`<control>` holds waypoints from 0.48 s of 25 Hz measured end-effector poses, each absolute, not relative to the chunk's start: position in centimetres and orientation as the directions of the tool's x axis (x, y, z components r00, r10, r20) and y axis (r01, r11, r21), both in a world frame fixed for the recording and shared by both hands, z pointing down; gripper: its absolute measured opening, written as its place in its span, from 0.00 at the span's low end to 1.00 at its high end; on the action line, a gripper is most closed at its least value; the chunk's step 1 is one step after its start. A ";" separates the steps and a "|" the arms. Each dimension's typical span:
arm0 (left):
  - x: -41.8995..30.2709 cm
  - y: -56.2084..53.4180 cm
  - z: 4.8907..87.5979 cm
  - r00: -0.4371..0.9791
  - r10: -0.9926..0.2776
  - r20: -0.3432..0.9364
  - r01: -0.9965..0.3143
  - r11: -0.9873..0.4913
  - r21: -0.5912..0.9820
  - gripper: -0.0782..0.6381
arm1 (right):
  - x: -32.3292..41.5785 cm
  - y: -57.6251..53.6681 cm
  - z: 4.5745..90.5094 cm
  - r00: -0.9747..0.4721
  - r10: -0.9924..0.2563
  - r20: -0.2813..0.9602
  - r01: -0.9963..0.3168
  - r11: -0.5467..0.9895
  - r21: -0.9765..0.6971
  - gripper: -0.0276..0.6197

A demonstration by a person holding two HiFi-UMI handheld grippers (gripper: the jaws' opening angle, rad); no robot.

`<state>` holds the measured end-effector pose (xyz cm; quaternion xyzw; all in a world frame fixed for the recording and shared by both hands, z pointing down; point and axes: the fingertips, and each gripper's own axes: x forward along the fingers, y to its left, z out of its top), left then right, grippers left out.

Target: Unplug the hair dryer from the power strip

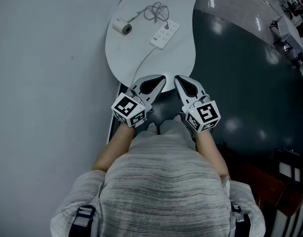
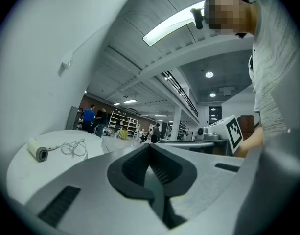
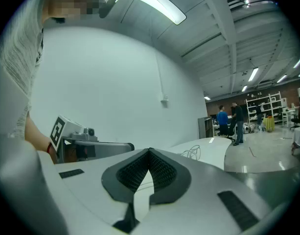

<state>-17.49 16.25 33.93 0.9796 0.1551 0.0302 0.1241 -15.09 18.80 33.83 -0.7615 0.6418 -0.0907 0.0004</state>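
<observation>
Hovering at the worktop (image 1: 141, 63) edge, the left hand-held gripper (image 1: 161, 78) and right hand-held gripper (image 1: 177, 79) are holding their jaws together, empty. The hair dryer (image 1: 122, 26) is lying near the power strip (image 1: 165, 34).

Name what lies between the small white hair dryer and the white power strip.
Head view: only the grey cord, loosely coiled, between hair dryer and power strip; otherwise bare tabletop.

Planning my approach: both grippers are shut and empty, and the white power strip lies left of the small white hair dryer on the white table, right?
Not quite. In the head view the white power strip lies right of the small white hair dryer; the rest holds.
</observation>
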 end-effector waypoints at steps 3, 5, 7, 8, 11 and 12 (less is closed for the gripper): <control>-16.8 16.0 34.1 0.949 0.313 0.024 0.297 -0.921 0.254 0.12 | -14.4 18.6 34.0 0.159 -0.977 0.144 -0.978 -0.176 -0.113 0.08; -16.3 16.0 34.1 0.948 0.317 0.025 0.300 -0.919 0.254 0.12 | -14.0 18.4 34.1 0.157 -0.977 0.146 -0.978 -0.174 -0.113 0.08; -15.8 15.8 34.3 0.948 0.318 0.026 0.301 -0.918 0.257 0.12 | -13.5 18.2 34.2 0.152 -0.977 0.148 -0.979 -0.169 -0.114 0.08; -15.5 15.8 34.4 0.948 0.318 0.028 0.300 -0.918 0.259 0.12 | -13.3 18.2 34.3 0.148 -0.977 0.151 -0.979 -0.166 -0.115 0.08; -14.4 16.1 34.6 0.948 0.317 0.031 0.298 -0.917 0.263 0.12 | -12.4 18.5 34.5 0.136 -0.978 0.158 -0.981 -0.155 -0.118 0.08; -14.0 16.2 34.6 0.948 0.316 0.033 0.297 -0.918 0.264 0.12 | -12.0 18.6 34.6 0.132 -0.978 0.159 -0.981 -0.151 -0.118 0.08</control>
